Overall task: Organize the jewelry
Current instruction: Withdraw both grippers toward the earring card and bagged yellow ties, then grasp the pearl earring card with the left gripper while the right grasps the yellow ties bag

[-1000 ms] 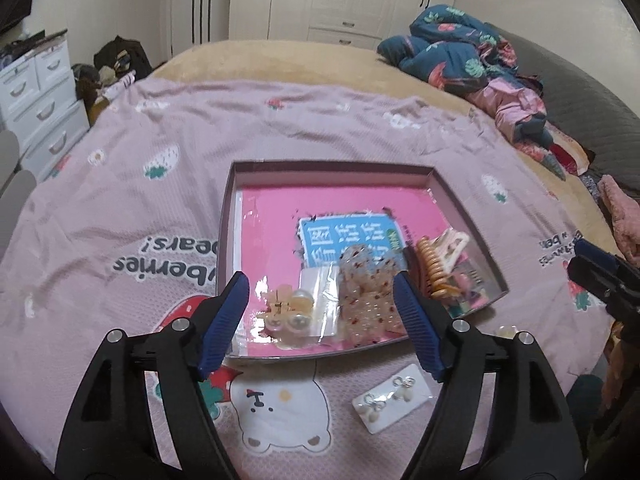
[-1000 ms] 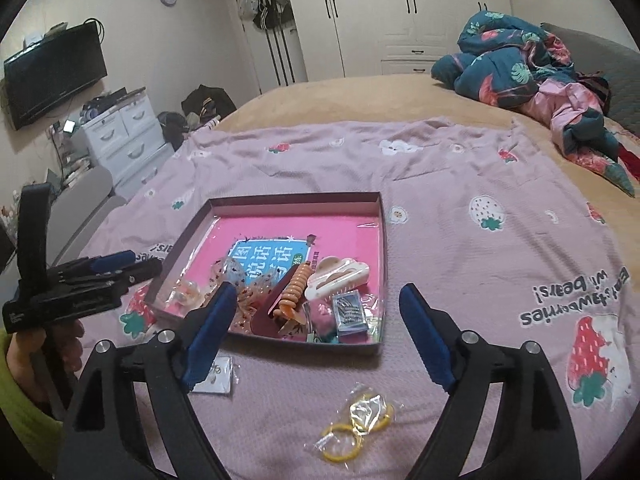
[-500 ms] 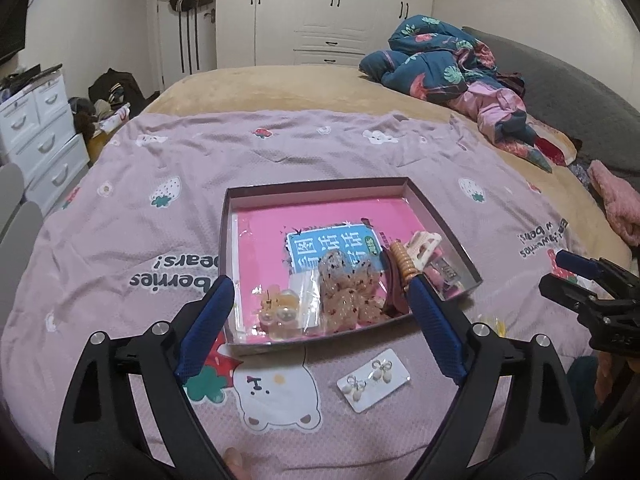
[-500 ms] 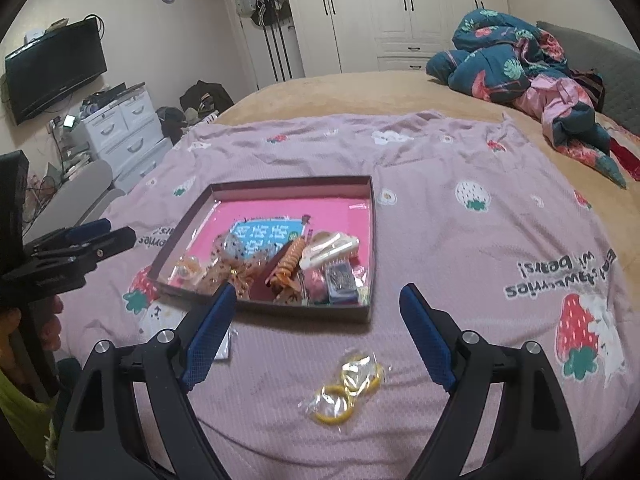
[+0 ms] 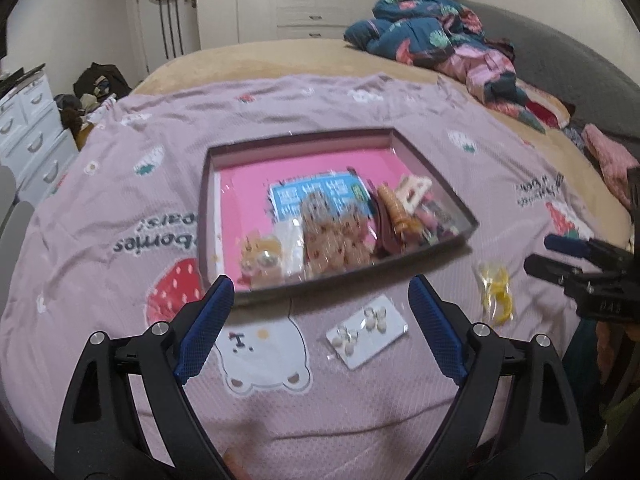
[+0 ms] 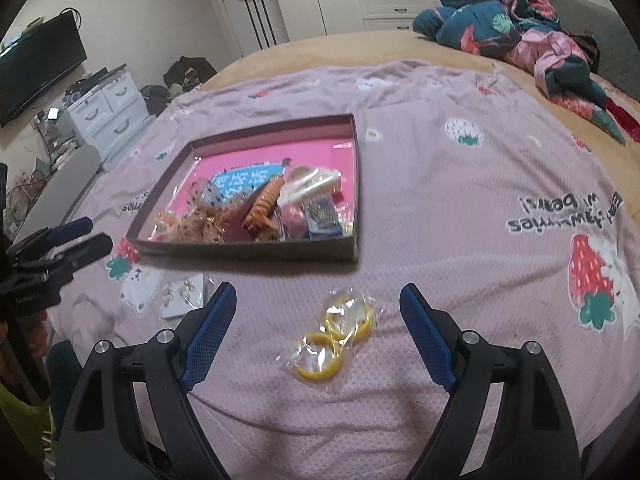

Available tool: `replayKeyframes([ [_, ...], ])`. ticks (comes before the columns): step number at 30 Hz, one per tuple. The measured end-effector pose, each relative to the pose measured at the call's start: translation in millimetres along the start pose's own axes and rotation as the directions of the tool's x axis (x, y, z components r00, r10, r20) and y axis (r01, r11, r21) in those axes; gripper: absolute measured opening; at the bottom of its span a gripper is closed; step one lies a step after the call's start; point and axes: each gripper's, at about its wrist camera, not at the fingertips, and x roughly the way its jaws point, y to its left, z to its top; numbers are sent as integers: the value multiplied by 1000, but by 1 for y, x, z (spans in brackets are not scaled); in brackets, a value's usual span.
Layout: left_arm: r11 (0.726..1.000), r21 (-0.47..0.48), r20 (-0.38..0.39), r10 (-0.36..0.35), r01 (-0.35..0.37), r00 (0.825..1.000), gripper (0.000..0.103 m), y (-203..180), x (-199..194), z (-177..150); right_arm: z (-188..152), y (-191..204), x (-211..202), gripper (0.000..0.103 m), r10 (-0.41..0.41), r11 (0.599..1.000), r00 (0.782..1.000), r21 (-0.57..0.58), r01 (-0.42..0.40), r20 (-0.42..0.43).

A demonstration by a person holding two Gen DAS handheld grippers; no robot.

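Mostly sorted: hair clips fill the box (image 6: 352, 148), but the earring card (image 5: 367, 331) and bagged yellow rings (image 6: 336, 336) lie outside on the blanket (image 6: 460, 216), left gripper (image 5: 318, 320) and right gripper (image 6: 316, 324) both wide apart, empty.

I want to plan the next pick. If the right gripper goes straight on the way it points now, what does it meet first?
Most likely the bag of yellow rings on the blanket. It lies between the open fingers of the right gripper, ahead of them. Depth is hard to judge here.
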Motion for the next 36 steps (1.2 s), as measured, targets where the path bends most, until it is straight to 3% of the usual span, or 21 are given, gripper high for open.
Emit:
replayKeyframes([
  [6, 998, 51, -119, -25, 31, 993, 82, -9, 29, -22, -9, -8, 17, 83, 4, 999, 998, 32, -2, -70],
  [16, 988, 130, -199, -59, 86, 978, 82, -19, 64, -43, -26, -21, 55, 83, 55, 991, 982, 130, -31, -183],
  [18, 985, 140, -212, -74, 106, 975, 82, -21, 71, -43, -28, -18, 59, 78, 44, 993, 982, 116, -23, -183],
  [20, 980, 152, -235, -89, 127, 968, 82, -26, 80, -44, -28, -14, 62, 60, 41, 996, 983, 90, -25, -182],
  [22, 979, 163, -238, -84, 125, 968, 82, -29, 86, -44, -28, -13, 63, 52, 51, 996, 983, 85, -37, -174],
  [27, 975, 176, -226, -95, 136, 970, 81, -34, 92, -39, -24, -9, 58, 44, 88, 995, 983, 63, -79, -158],
  [36, 977, 159, -216, -104, 140, 971, 33, -34, 86, -38, -14, 6, 38, 43, 115, 993, 987, 16, -114, -109],
])
